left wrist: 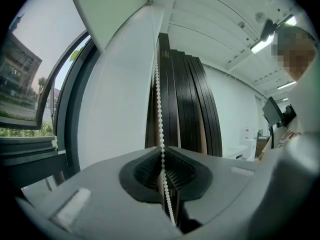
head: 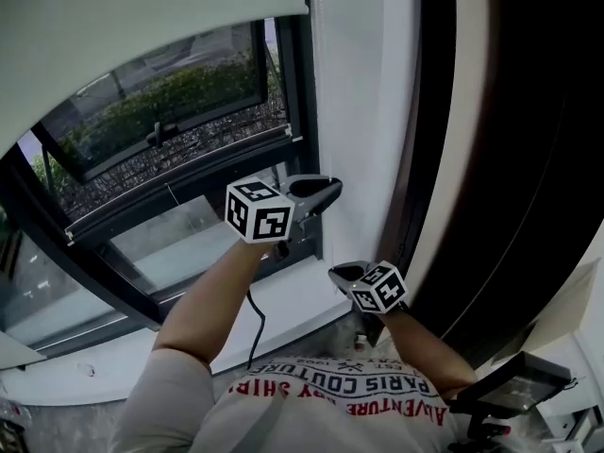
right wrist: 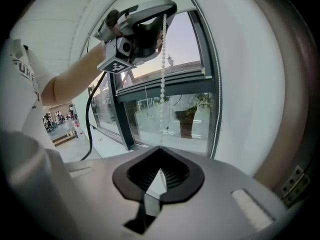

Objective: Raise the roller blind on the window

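The pale roller blind point(head: 142, 26) hangs over the top of the window, its lower edge high in the head view. A white bead chain point(left wrist: 159, 99) drops beside the white wall. My left gripper point(left wrist: 162, 149) is shut on that chain, which runs straight through its pads. In the head view the left gripper point(head: 332, 189) is the upper one and my right gripper point(head: 336, 274) sits just below it. Seen from the right gripper view, the bead chain point(right wrist: 163, 74) falls from the left gripper point(right wrist: 160, 14) into my right gripper point(right wrist: 160, 149), which is shut on it.
A dark window frame point(head: 302, 130) with a tilted-open pane point(head: 160, 111) is to the left. The white sill point(head: 283, 300) lies below. A dark ribbed panel point(head: 510, 159) stands close on the right. A black cable point(head: 255, 333) hangs from the left arm.
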`<move>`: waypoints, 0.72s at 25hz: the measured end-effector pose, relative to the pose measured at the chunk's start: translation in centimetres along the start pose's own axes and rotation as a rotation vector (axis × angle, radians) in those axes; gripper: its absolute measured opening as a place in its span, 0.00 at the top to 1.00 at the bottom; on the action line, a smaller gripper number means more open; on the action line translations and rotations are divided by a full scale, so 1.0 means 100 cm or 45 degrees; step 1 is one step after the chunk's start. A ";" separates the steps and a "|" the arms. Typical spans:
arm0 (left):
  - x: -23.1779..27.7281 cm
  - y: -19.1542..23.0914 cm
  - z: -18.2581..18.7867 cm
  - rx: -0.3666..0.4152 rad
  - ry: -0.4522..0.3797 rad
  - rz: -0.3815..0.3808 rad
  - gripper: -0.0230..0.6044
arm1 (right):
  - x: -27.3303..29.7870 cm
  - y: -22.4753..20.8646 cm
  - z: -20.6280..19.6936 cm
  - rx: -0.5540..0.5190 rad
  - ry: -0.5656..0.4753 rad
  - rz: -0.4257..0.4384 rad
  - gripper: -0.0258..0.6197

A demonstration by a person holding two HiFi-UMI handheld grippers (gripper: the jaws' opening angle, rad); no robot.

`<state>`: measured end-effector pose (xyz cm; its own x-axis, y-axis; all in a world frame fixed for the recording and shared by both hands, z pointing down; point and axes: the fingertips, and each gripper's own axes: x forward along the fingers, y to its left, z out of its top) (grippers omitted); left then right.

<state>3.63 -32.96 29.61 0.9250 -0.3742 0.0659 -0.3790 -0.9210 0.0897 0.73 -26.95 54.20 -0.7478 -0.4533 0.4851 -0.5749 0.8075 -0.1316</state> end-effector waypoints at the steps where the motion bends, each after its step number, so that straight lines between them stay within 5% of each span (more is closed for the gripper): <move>1: 0.001 0.003 -0.006 0.008 0.011 0.013 0.94 | 0.004 -0.002 -0.005 0.013 0.007 0.002 0.95; 18: 0.005 0.025 -0.120 -0.096 0.193 0.092 0.94 | 0.046 -0.005 -0.101 0.205 0.257 0.100 0.95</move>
<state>2.84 -34.19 41.75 0.8828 -0.4131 0.2236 -0.4503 -0.8797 0.1529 0.93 -25.60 65.23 -0.7202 -0.2945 0.6282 -0.5754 0.7594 -0.3037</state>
